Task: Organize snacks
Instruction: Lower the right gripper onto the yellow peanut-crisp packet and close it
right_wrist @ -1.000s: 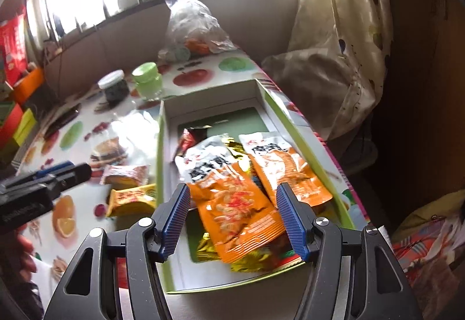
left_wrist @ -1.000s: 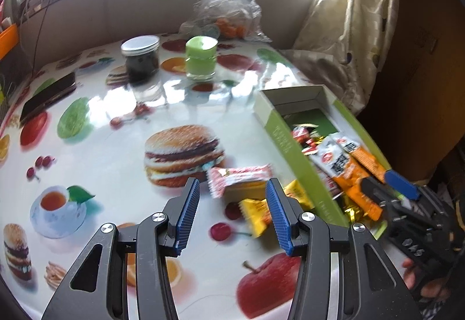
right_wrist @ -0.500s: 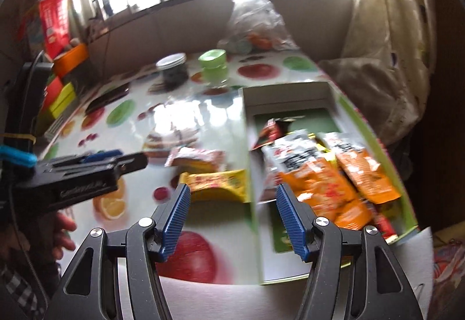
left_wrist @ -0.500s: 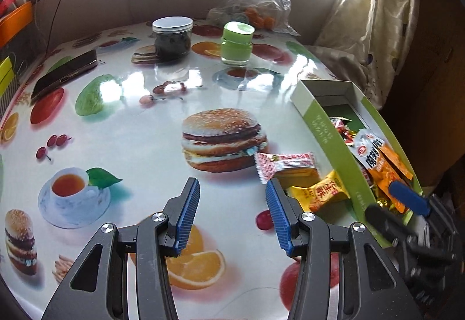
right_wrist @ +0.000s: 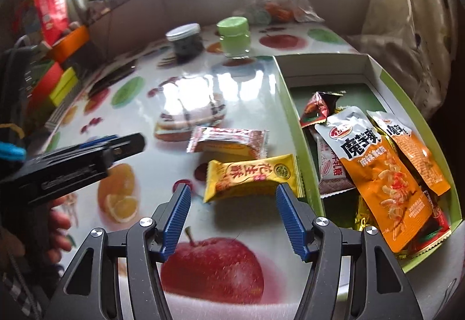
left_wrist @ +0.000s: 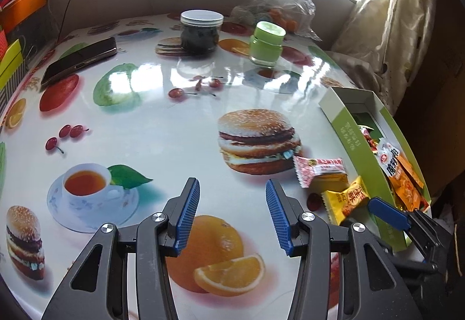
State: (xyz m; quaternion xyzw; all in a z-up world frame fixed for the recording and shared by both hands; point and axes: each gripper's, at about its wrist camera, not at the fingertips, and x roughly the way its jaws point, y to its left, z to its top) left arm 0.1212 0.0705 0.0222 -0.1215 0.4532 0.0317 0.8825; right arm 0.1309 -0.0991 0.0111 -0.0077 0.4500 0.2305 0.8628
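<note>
Right hand-held gripper (right_wrist: pixel 232 203) spread, holding nothing — yellow snack packet (right_wrist: pixel 251 177) lies on the bench (right_wrist: pixel 250 113) just beyond its tips, beside the green box (right_wrist: pixel 293 128). Left hand-held gripper (left_wrist: pixel 232 203) spread, holding nothing, farther from the box. Red-and-white packet (right_wrist: pixel 226 141) sits just behind the yellow one.

You are swinging both grippers leftward, away from the box.

Your right gripper (right_wrist: pixel 232 215) is now framing the yellow foil snack packet (right_wrist: pixel 252 181) instead of the green cardboard box (right_wrist: pixel 293 116); your left gripper (left_wrist: pixel 232 214) is now hovering over the printed orange (left_wrist: pixel 215 253).
</note>
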